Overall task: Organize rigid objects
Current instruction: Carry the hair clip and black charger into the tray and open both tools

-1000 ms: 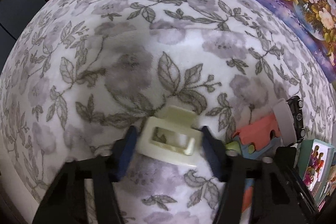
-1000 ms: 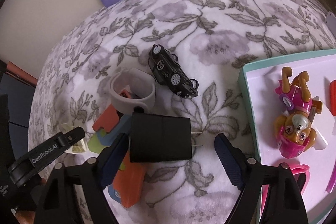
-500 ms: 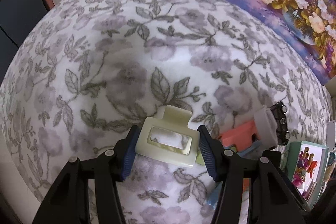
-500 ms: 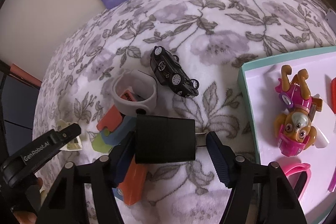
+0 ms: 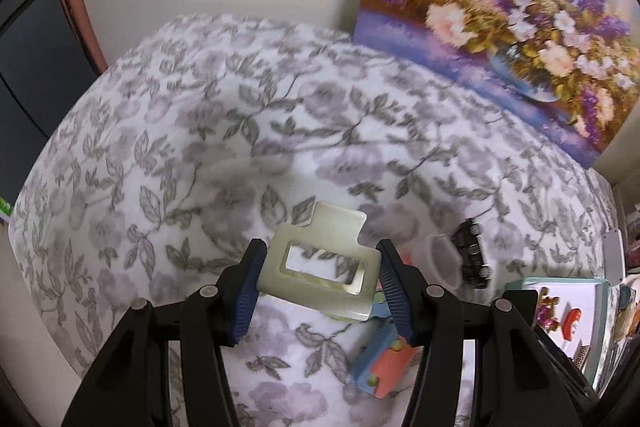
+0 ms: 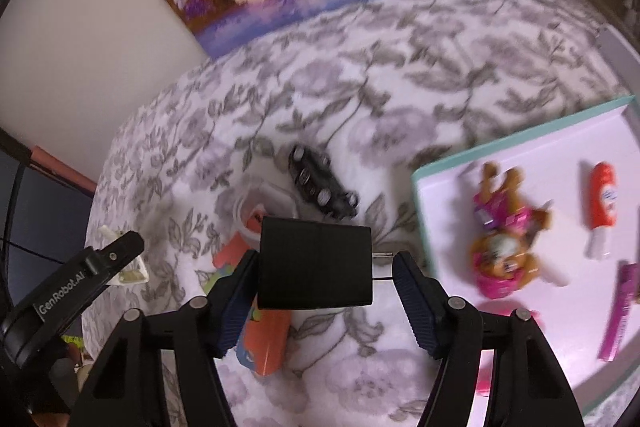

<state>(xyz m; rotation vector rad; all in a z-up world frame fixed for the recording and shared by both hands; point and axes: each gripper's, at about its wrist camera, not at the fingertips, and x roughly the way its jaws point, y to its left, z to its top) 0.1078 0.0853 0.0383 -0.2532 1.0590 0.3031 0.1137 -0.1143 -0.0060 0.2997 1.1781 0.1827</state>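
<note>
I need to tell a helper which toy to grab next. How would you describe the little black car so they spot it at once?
On the floral blanket, look just left of the teal-rimmed tray. The black toy car lies there beside a white ring-shaped piece. It is the only dark thing with silver wheels.

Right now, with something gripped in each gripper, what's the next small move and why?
Probably carry the black block in the right gripper sideways over the teal-rimmed tray: toys already lie there, and it looks lifted off the cloth. The left gripper holds the cream hair clip.
</note>
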